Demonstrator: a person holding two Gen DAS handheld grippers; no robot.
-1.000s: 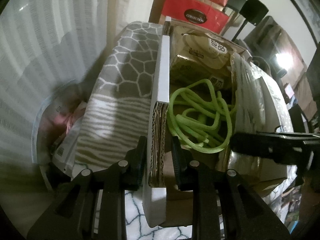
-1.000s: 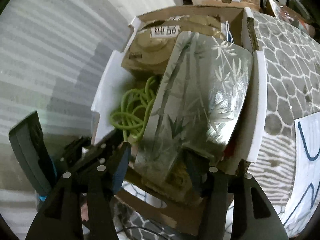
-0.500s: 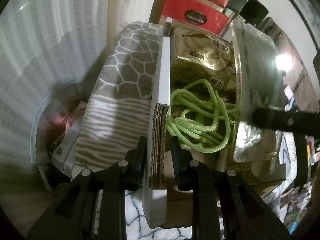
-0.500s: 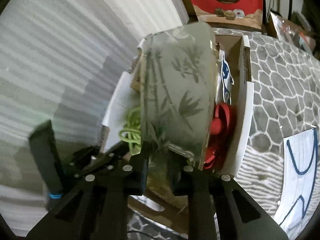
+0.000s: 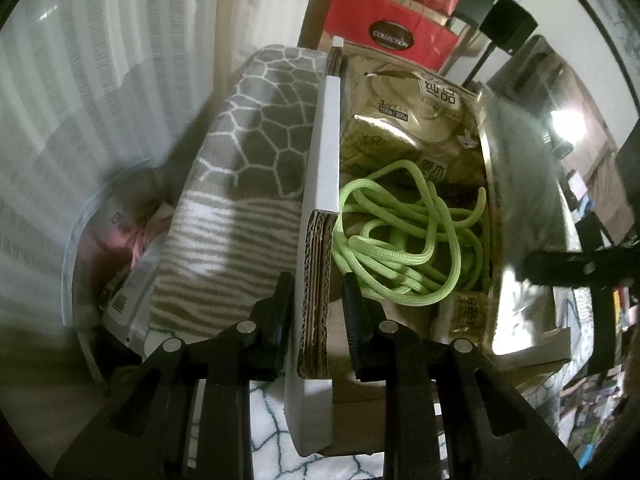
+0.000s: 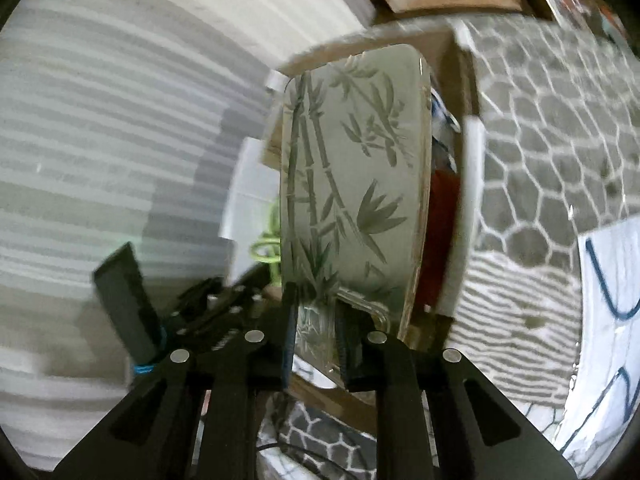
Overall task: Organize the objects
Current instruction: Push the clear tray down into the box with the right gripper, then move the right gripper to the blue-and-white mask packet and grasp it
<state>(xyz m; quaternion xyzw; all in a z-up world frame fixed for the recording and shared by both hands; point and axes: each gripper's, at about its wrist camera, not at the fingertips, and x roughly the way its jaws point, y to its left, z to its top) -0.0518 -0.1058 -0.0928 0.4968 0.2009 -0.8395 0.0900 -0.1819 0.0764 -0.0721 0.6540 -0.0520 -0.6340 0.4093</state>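
1. Left wrist view: I am seeing the cardboard box (image 5: pixel 320 184) sitting on the patterned blanket (image 5: pixel 256 128), with its near wall running straight away from me. Inside it a gold tissue pack (image 5: pixel 412 120) is lying toward the far end, and a green rope (image 5: pixel 404 240) is coiling loosely in front of it. So, as I am judging it, the sorting is only partly done: those two things are still sitting in the box.

2. Same view, the fingers: my left gripper (image 5: pixel 316 312) is holding its fingers (image 5: pixel 280 308) close together, clamping the near wall of the box at its cut corrugated edge, one finger outside and one inside. I am reading this as steadying the box. At the right edge of the box the glass tray (image 5: pixel 520 184) is showing as a blurred grey sheet, with the right gripper's dark arm crossing in front of it.

3. Right wrist view: the glass tray (image 6: pixel 352 184), etched with bamboo, is standing nearly upright above the box (image 6: pixel 472 208), its lower end at my fingers. Something red (image 6: pixel 444 216) is showing behind it, inside the box's right wall; I cannot tell what it is.

4. Same view, the fingers: my right gripper (image 6: pixel 316 340) has just been closing, and its fingers (image 6: pixel 290 336) are now pinching the tray's lower edge between them. The tray is being held up, not yet set down anywhere; finding its place is what I am judging to be left.
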